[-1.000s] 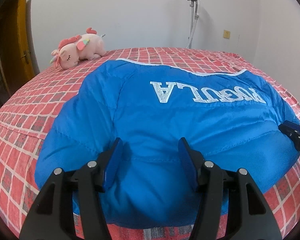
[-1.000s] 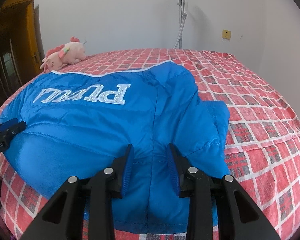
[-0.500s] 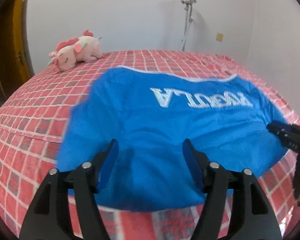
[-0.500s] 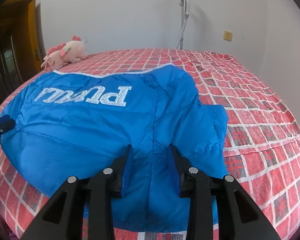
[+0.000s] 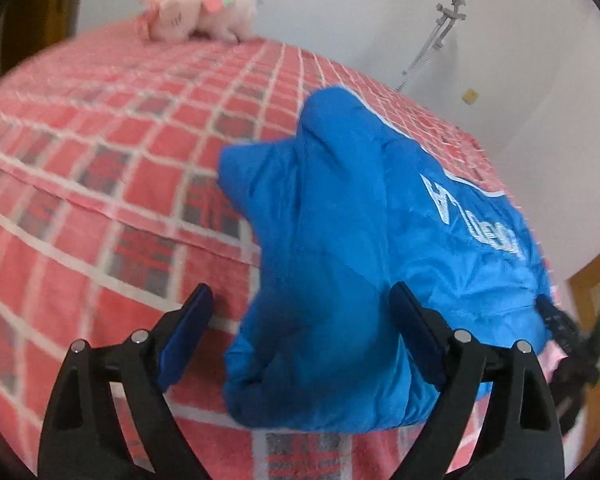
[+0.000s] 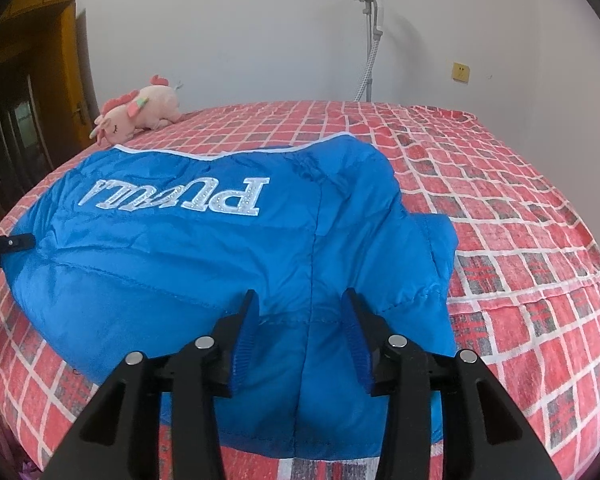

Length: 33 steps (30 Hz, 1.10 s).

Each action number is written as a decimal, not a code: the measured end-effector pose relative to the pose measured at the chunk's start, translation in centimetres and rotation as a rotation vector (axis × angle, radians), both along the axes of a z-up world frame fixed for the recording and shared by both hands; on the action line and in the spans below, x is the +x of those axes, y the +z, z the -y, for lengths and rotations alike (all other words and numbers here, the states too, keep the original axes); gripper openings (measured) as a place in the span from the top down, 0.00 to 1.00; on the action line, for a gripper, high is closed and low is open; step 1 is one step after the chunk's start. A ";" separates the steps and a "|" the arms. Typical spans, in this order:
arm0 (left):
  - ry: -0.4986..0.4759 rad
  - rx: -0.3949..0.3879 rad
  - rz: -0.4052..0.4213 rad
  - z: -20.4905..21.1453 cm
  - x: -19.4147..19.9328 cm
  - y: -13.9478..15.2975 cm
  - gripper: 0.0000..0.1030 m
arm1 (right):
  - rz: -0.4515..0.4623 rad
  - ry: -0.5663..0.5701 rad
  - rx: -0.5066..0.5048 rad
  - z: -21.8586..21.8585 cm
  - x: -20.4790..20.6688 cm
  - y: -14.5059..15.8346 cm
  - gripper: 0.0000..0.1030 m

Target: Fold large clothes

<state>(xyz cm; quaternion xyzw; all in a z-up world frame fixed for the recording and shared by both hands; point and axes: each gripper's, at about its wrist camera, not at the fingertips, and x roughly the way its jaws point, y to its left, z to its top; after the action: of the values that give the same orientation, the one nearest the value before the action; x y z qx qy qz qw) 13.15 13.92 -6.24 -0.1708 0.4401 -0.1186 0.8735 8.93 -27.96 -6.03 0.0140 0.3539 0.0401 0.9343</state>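
A blue padded jacket (image 6: 180, 264) with white lettering lies spread on the red checked bedspread (image 6: 500, 200). My right gripper (image 6: 300, 304) hovers over the jacket's near hem. Its jaws are opening, with fabric lying flat between the pads and not pinched. In the left wrist view the jacket (image 5: 340, 220) looks bunched at its left side. My left gripper (image 5: 302, 312) is tilted there, its jaws opening wide. The jacket's near corner sits between the pads, which do not press it. One left fingertip (image 6: 16, 242) shows at the jacket's far left edge.
A pink plush toy (image 6: 136, 114) lies at the bed's far left corner. A garment steamer pole (image 6: 370, 40) stands by the back wall. A wooden door (image 6: 76, 80) is at the left. The bedspread (image 5: 100, 160) spreads left of the jacket.
My left gripper swung left along the hem and rolled, and its jaws spread much wider. The jacket's left side now looks bunched. The right gripper stayed put and its jaws widened slightly.
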 end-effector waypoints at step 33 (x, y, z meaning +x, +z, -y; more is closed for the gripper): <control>-0.025 0.023 0.243 6.2 -3.3 8.0 0.68 | 0.052 -0.046 0.092 3.2 -2.9 4.4 0.40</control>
<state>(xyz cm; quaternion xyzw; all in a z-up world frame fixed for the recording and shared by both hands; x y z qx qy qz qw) 9.89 7.74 1.79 -0.1398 0.3343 -0.1442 0.9208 6.04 -31.12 -1.60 0.0640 0.3269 0.0351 0.9423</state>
